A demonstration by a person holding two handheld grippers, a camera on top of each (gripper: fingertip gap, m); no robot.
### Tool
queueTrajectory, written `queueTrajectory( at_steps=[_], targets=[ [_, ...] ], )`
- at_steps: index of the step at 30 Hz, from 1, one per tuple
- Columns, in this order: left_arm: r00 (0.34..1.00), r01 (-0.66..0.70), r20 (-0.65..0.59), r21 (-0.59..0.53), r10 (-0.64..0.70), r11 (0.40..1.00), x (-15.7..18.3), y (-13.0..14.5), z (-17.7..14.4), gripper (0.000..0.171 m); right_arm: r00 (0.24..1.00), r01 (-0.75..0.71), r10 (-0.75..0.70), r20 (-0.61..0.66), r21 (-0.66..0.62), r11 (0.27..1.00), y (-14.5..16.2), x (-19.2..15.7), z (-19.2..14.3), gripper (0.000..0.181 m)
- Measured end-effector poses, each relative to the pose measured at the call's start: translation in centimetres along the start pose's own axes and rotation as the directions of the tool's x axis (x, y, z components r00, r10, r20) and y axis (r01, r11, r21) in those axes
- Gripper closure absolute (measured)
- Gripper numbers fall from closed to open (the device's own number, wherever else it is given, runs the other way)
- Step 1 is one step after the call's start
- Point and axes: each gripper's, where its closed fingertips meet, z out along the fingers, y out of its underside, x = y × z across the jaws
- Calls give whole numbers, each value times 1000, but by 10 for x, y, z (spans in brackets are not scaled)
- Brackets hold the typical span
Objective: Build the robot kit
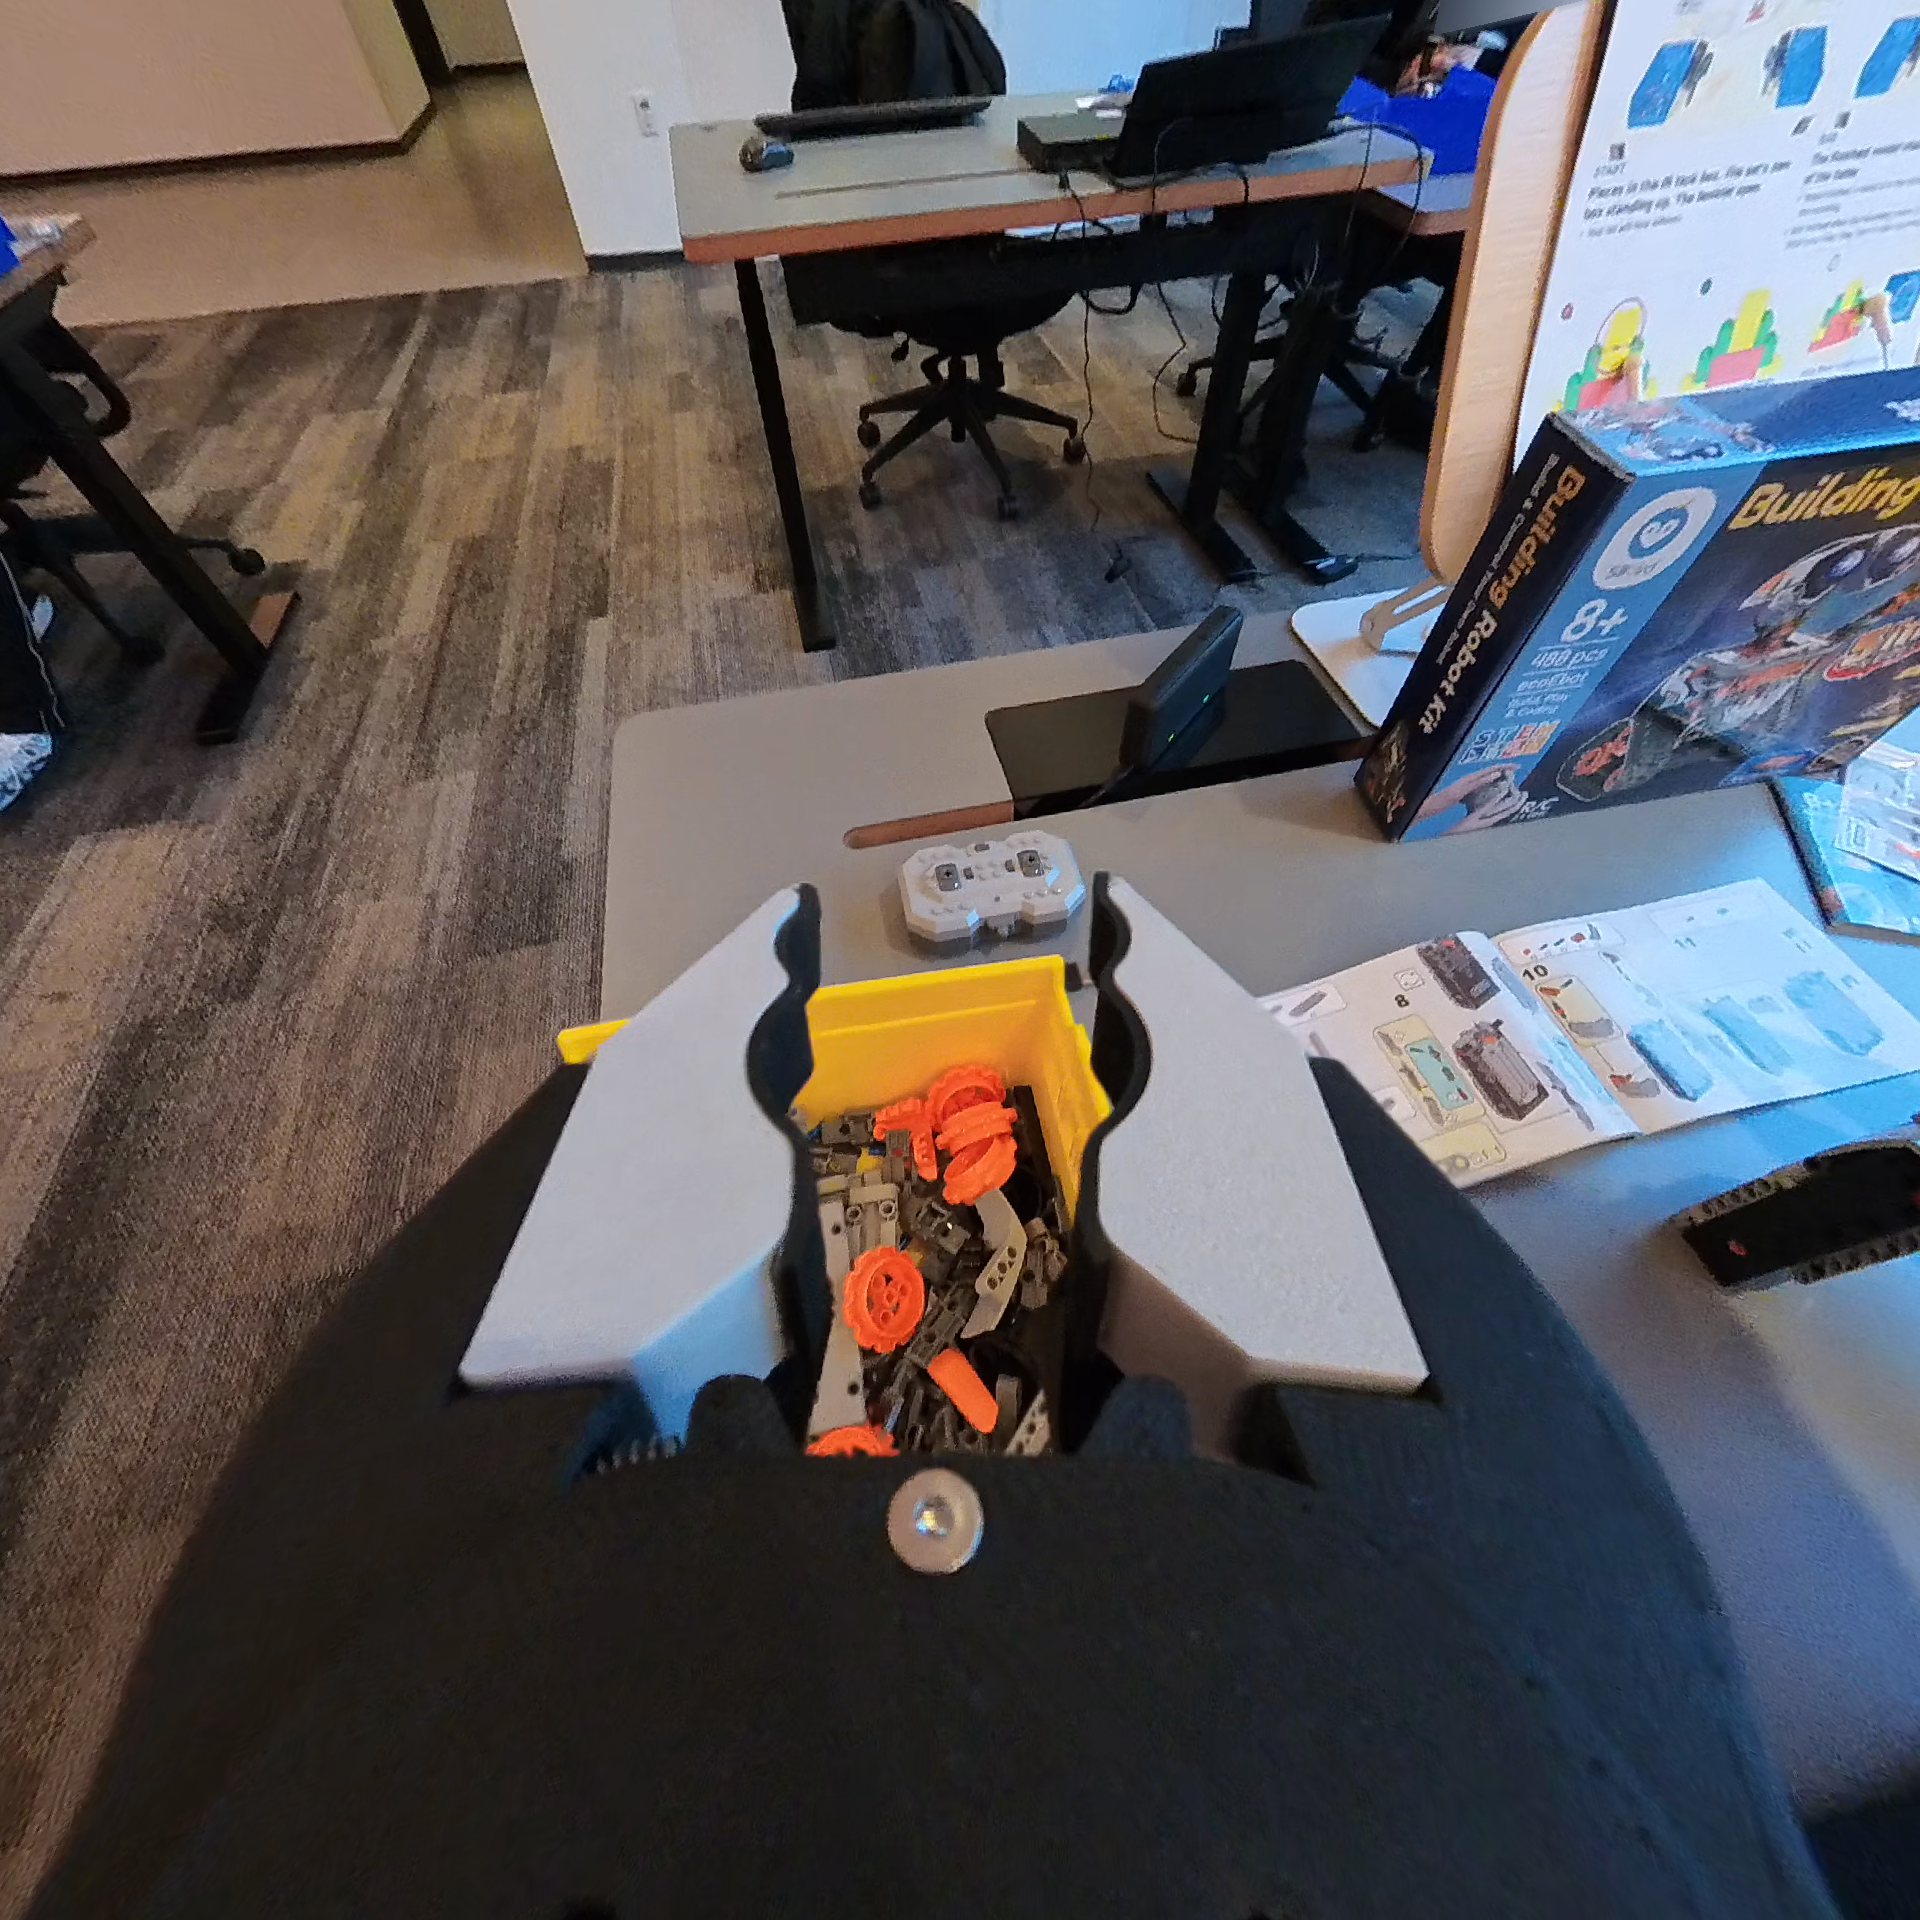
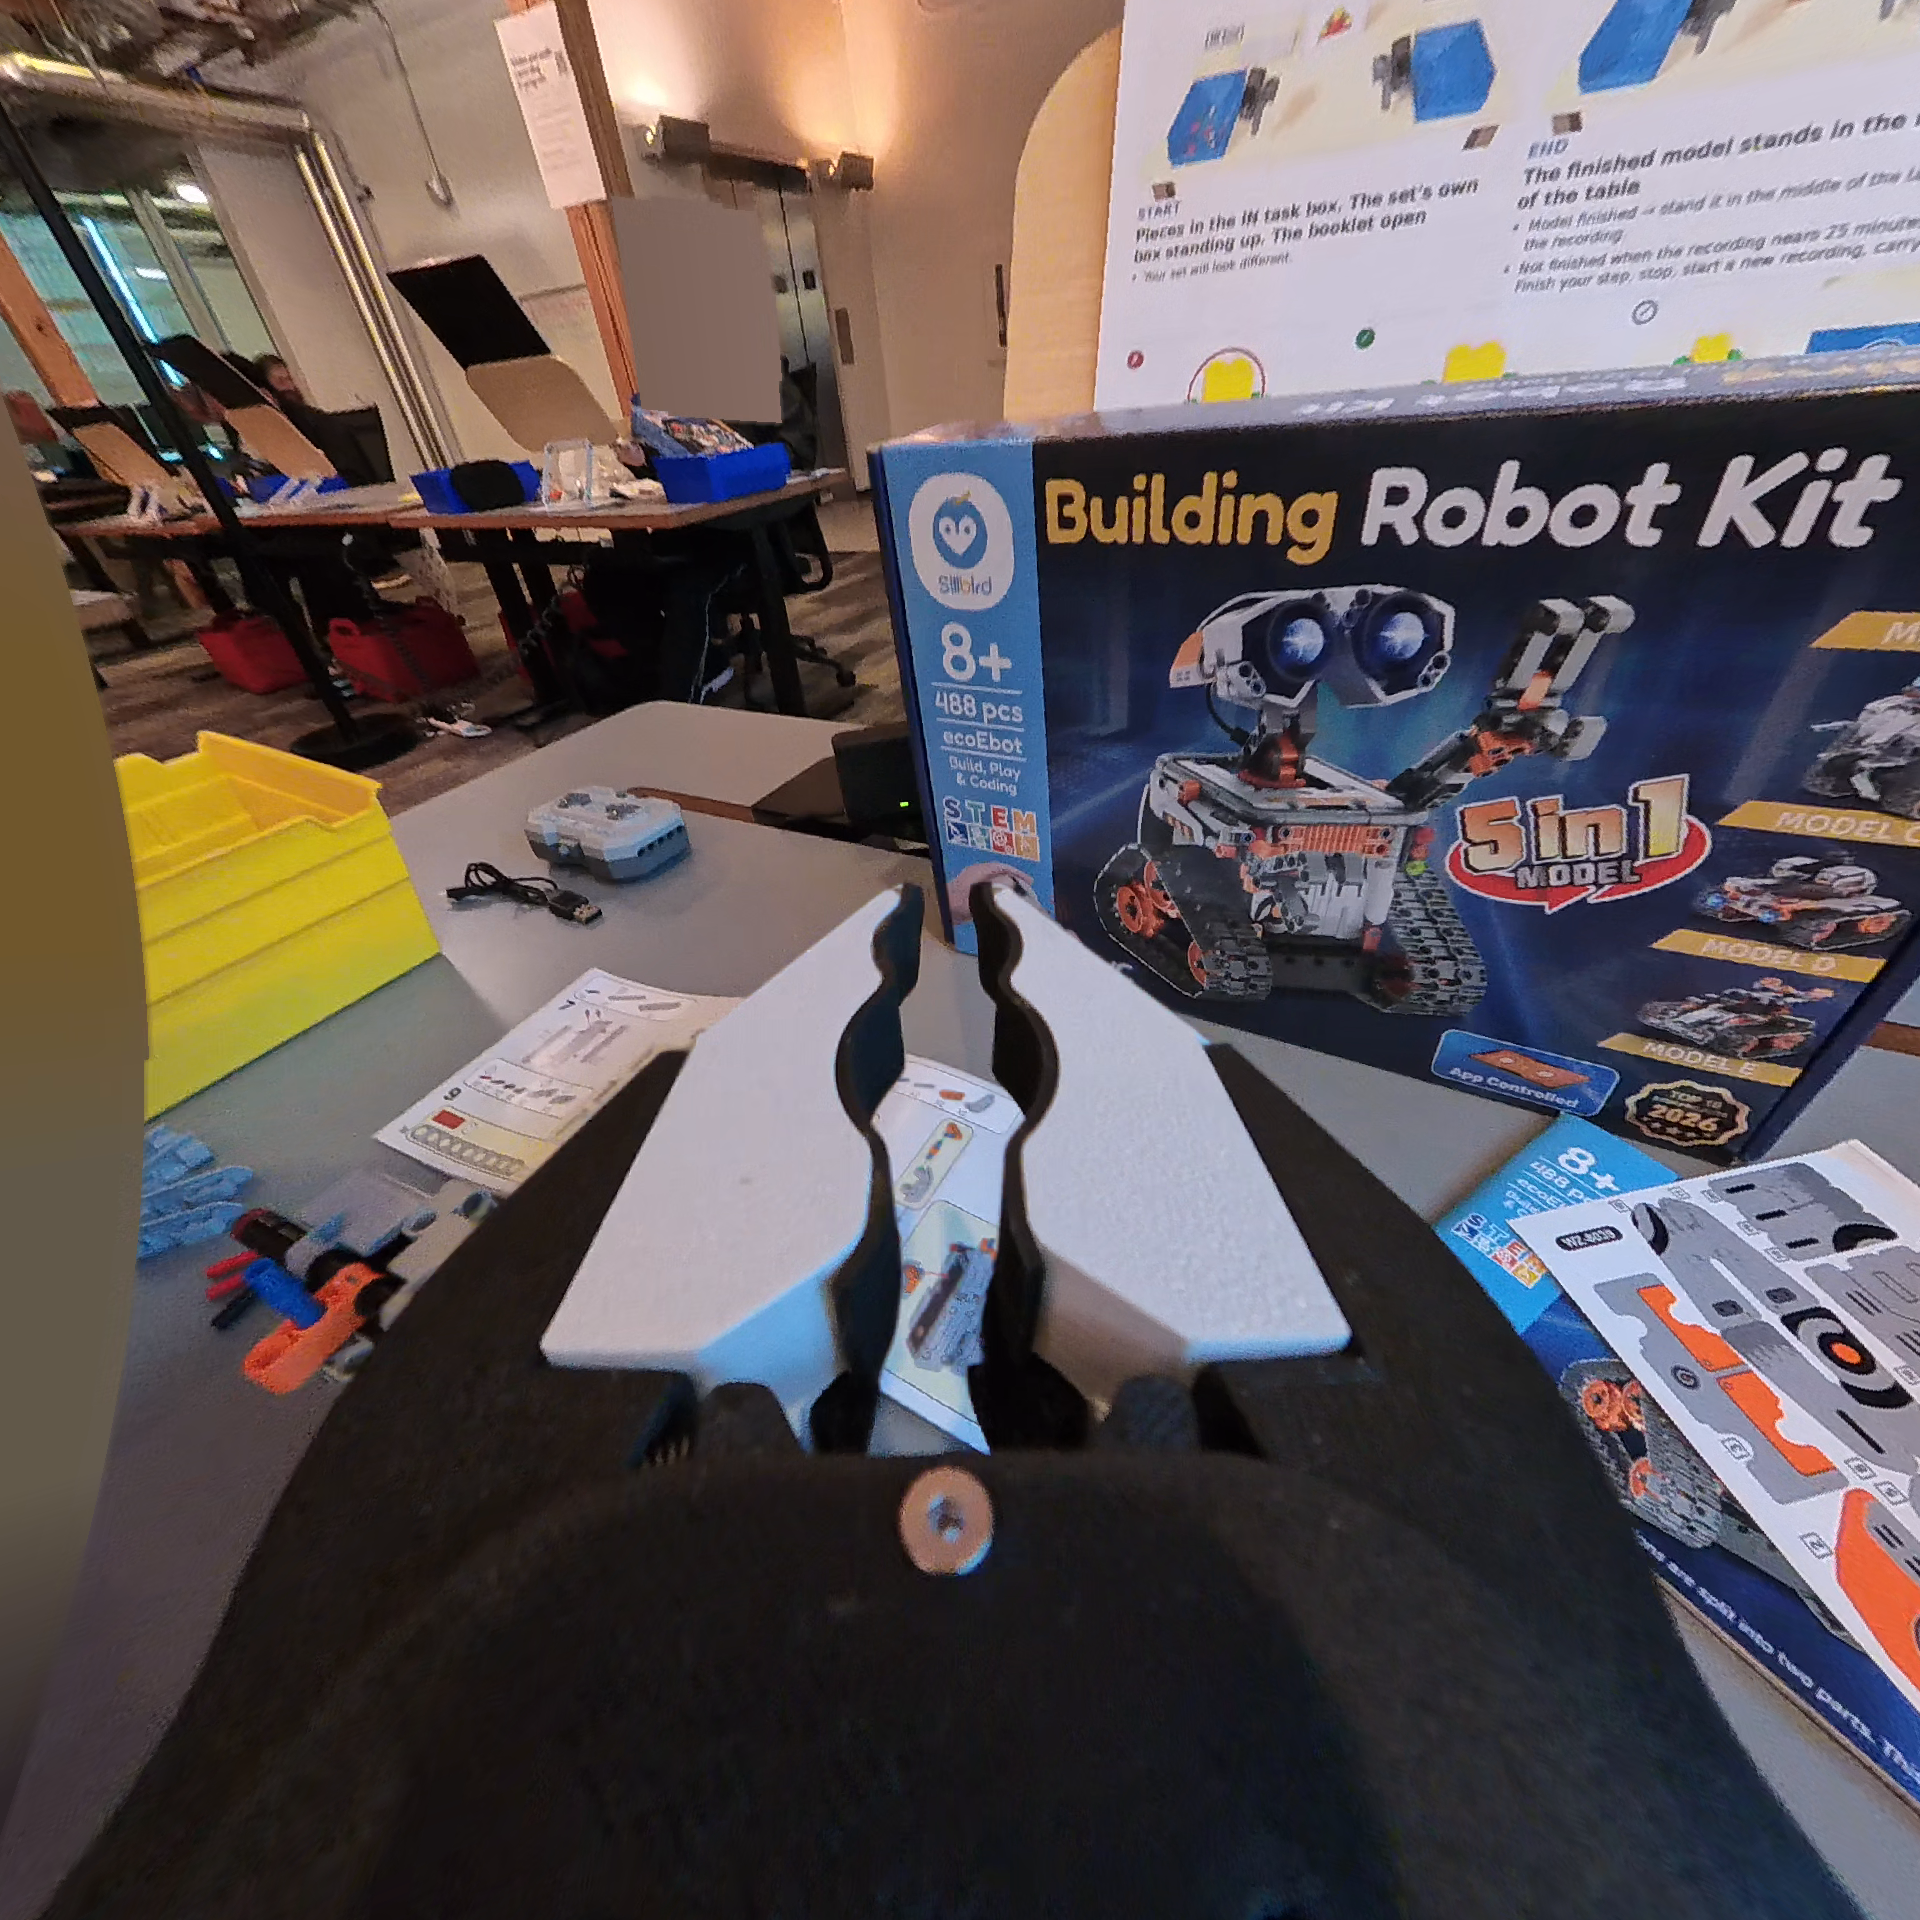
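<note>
1. Left gripper [image 1: 951,914]: fingers spread wide, holding nothing, poised over the yellow bin [image 1: 940,1023]. The bin sits at the table's [image 1: 727,790] left edge, full of grey, black and orange parts [image 1: 935,1226]; the wide gap probably suits reaching in.
2. Grey controller [image 1: 990,894] lies just beyond the bin, a black cable [image 2: 525,894] near it.
3. Booklet [image 1: 1558,1018] lies open and flat between the 2 grippers, likely so its steps stay readable.
4. Right gripper [image 2: 948,909]: fingers almost together, a narrow gap, nothing held, above the booklet.
5. Kit box [image 2: 1455,727] stands upright behind; sticker sheet [image 2: 1766,1340] far right.
</note>
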Motion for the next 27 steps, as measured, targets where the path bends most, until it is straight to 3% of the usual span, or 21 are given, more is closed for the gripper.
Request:
queueTrajectory(
  at_steps=[13, 27],
  targets=[
    [1000, 18, -3, 62, -18, 998, -4, -9, -12, 122, 1000, -20, 20, 14, -16, 1000, 7, -1, 4, 172],
    [1000, 20, -14, 47, -19, 999, -5, -7, -14, 122, 999, 31, -30, 29, -39, 999, 11, -9, 7, 172]
  ],
)
